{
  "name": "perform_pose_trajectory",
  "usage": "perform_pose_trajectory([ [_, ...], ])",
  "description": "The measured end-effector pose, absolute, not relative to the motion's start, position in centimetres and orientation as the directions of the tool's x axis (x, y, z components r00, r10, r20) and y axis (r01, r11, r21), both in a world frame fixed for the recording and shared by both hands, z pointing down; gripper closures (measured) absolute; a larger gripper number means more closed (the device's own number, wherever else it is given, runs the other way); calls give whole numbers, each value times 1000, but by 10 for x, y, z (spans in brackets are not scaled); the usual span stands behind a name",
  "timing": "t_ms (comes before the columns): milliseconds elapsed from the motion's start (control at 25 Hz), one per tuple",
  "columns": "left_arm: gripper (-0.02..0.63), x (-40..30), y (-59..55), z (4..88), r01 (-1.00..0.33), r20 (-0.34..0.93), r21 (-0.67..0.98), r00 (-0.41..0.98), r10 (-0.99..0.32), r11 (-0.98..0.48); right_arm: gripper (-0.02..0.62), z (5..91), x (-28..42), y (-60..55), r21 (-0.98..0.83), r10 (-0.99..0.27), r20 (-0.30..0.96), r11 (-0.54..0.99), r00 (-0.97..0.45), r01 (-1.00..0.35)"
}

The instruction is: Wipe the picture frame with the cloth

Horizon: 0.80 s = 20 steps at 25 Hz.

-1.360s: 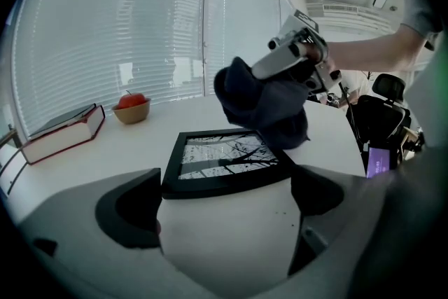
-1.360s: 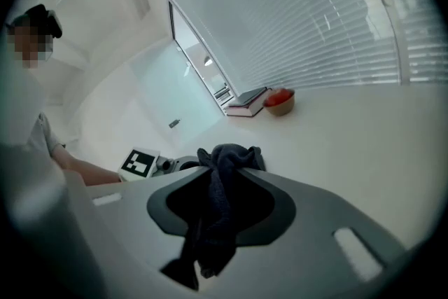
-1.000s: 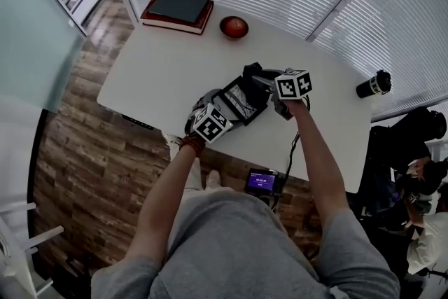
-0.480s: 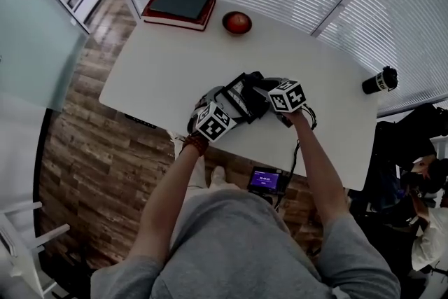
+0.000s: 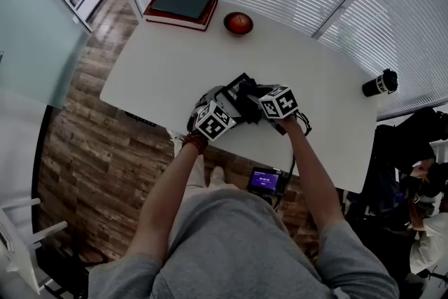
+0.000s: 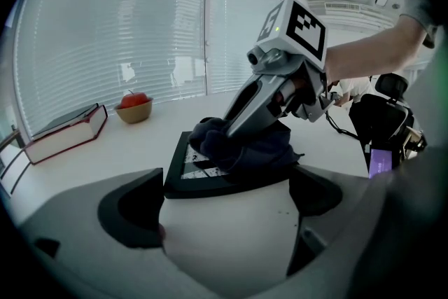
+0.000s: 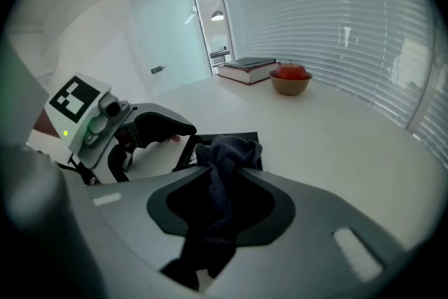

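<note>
The black picture frame (image 5: 231, 96) lies low over the white table (image 5: 161, 66), near its front edge. My left gripper (image 5: 222, 107) grips the frame's near edge (image 6: 210, 185), one dark pad at each end of it. A dark cloth (image 6: 234, 147) is bunched on the frame's glass. My right gripper (image 5: 250, 93) is shut on that cloth (image 7: 224, 157) and presses it down on the frame (image 7: 245, 138) from the right. In the left gripper view the right gripper (image 6: 225, 133) slants down into the cloth. Loose cloth hangs back between the right jaws.
A book (image 5: 180, 7) and a bowl with a red apple (image 5: 238, 23) sit at the table's far side. A black cylinder (image 5: 380, 82) stands at the right end. A small device with a lit screen (image 5: 263, 182) hangs below the front edge. Blinds line the far wall.
My right gripper has come down and to the left with the cloth, across the frame. The frame now lies flatter. The left gripper has stayed where it was.
</note>
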<state>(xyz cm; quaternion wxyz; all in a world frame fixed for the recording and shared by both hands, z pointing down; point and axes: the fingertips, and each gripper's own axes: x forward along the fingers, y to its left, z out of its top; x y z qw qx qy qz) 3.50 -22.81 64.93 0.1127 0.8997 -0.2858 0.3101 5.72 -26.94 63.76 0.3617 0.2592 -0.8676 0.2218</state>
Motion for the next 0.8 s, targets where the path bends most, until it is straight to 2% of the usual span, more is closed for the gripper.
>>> perform_pose_trajectory([
  [280,57,31,-227,650,-586,623,28,644,-444,-810,485,635,32,-252,-333,-209,734,718,-646,-611],
  [600,55,34,-227,651,-585,624,28,644,-443,-811,486,629,20,-236,-218,-219,739,817,-637,-534],
  [800,55,34,-227,650,-586,623,25,643,-446,-810,486,624,6,-220,-218,-138,740,876,-658,-430],
])
